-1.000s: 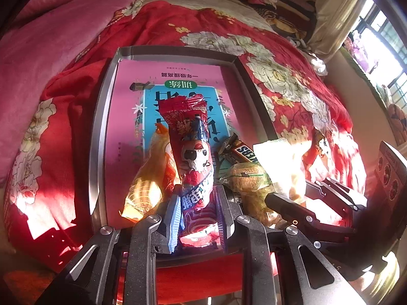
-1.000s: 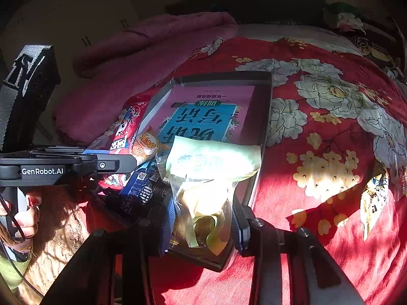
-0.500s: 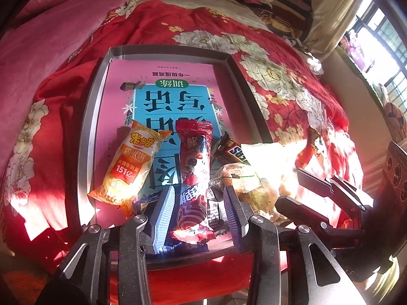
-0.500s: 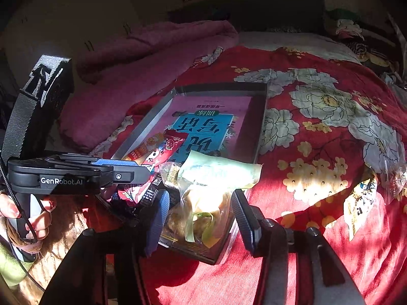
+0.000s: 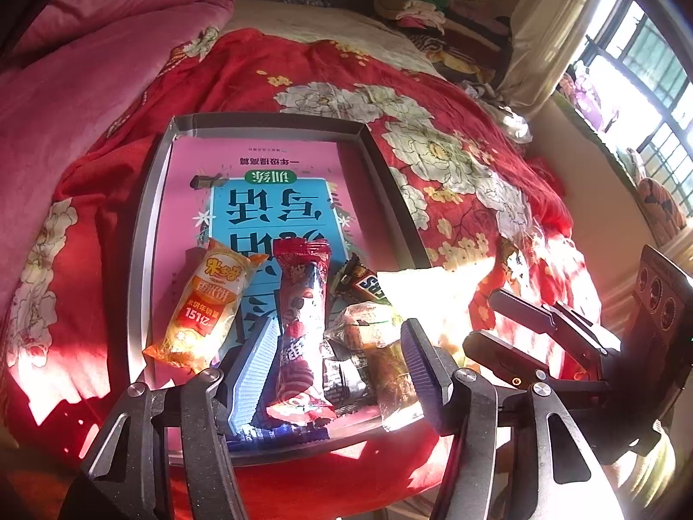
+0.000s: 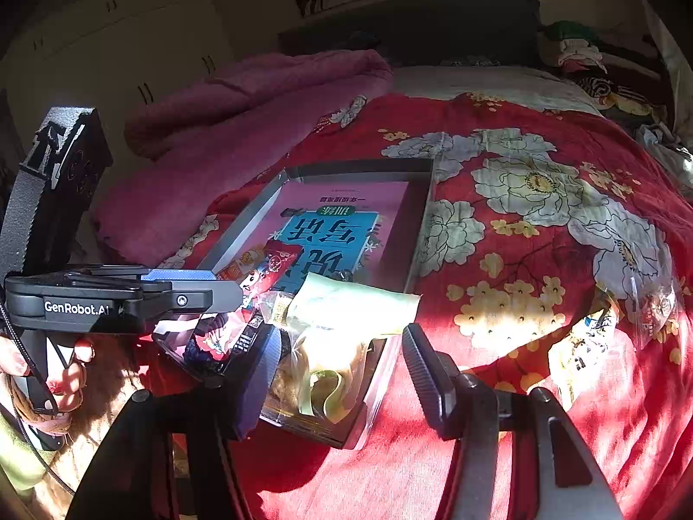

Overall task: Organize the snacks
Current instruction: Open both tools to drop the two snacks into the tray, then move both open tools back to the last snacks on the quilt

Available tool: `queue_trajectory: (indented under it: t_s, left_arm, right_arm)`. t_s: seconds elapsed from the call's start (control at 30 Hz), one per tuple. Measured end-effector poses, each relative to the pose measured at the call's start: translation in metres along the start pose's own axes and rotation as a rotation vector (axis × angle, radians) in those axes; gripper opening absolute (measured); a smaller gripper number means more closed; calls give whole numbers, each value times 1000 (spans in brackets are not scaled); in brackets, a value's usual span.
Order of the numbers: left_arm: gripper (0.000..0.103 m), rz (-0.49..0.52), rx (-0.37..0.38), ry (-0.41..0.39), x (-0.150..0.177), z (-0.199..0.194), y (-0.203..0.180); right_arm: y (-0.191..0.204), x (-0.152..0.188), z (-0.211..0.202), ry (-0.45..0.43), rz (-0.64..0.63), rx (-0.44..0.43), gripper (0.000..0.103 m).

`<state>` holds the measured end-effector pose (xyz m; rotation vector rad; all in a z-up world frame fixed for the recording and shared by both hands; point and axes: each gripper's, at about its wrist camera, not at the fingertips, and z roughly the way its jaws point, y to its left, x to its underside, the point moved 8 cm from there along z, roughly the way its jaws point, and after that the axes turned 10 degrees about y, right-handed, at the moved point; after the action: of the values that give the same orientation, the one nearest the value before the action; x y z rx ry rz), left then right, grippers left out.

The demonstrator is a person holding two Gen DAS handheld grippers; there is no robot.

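The left hand-held gripper (image 5: 338,364) is opening, its pads clear of the red snack stick (image 5: 301,320) that lies between them in the grey tray (image 5: 147,216). The right hand-held gripper (image 6: 342,364) is opening too, its pads apart from the pale green snack bag (image 6: 342,325) resting on the tray's near corner. An orange rice-cracker packet (image 5: 208,307) lies beside the stick, on the red floral bedspread (image 5: 454,164).

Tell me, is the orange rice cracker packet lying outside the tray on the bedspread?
No, the orange rice cracker packet lies inside the tray, on the pink book cover beside the red snack packet.
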<state>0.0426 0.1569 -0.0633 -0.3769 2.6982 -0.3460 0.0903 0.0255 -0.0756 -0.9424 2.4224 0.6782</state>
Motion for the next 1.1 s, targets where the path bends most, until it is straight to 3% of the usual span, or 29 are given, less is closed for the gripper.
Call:
queue_trajectory:
  t_s: [0.4, 0.7, 0.93, 1.1]
  left_arm:
    - [67, 63, 13, -44, -3, -8, -37]
    - [68, 121, 36, -27, -6, -1, -81]
    - [68, 212, 49, 18, -13, 24, -134]
    - [68, 284, 43, 63, -17, 53, -172]
  right_arm:
    - [-40, -7, -32, -69, 56, 50, 63]
    - [-85, -8, -67, -129, 81, 139, 66]
    - [-134, 0, -87, -139, 121, 242, 70]
    - [-175, 7, -94, -137, 203, 266, 70]
